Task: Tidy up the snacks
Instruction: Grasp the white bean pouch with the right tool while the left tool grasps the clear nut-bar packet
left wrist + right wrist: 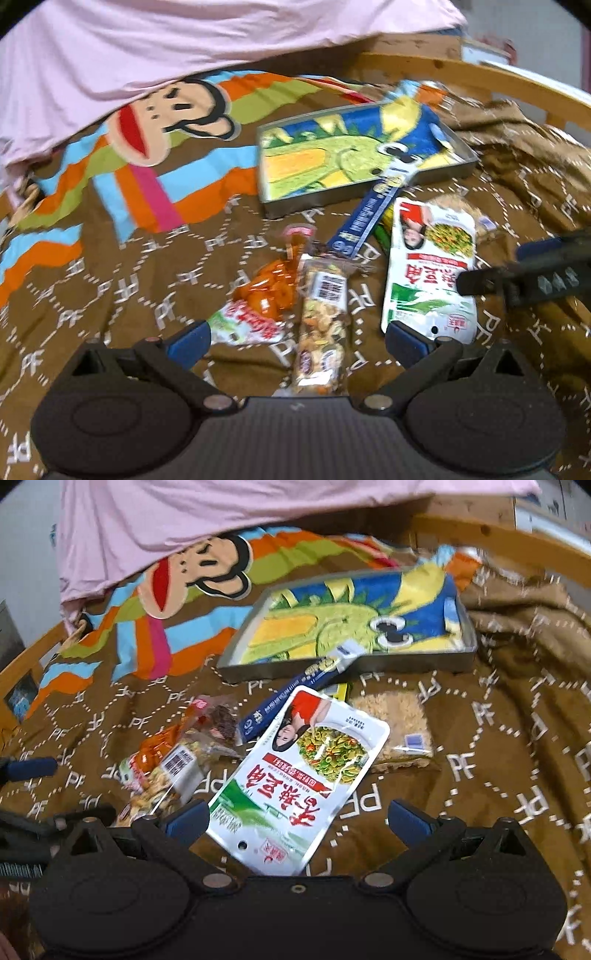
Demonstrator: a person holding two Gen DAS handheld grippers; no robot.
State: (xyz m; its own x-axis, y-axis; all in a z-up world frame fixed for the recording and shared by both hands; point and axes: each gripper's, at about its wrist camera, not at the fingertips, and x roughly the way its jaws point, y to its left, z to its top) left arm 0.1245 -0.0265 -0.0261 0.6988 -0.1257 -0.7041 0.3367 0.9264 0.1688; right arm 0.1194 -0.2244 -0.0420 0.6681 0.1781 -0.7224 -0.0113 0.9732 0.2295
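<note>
Snacks lie in a loose pile on a brown blanket. A white pouch [295, 779] [430, 273] with red characters lies between the wide-apart fingers of my right gripper [295, 821], which is open. In the left wrist view a clear nut bar [323, 325] lies between the fingers of my open left gripper [295, 341], beside an orange snack bag [267, 293]. A long blue stick packet [364, 218] [295, 698] leans on the front rim of a metal tray [280, 208] [469, 657] lined with a dinosaur-print cloth. A beige crispy bar [399, 727] lies right of the pouch.
A pink sheet [147, 48] covers the far side, over a cartoon monkey print [166, 110]. A curved wooden rail [480, 77] runs around the back right. The right gripper's dark finger [480, 282] reaches in at the right edge of the left wrist view.
</note>
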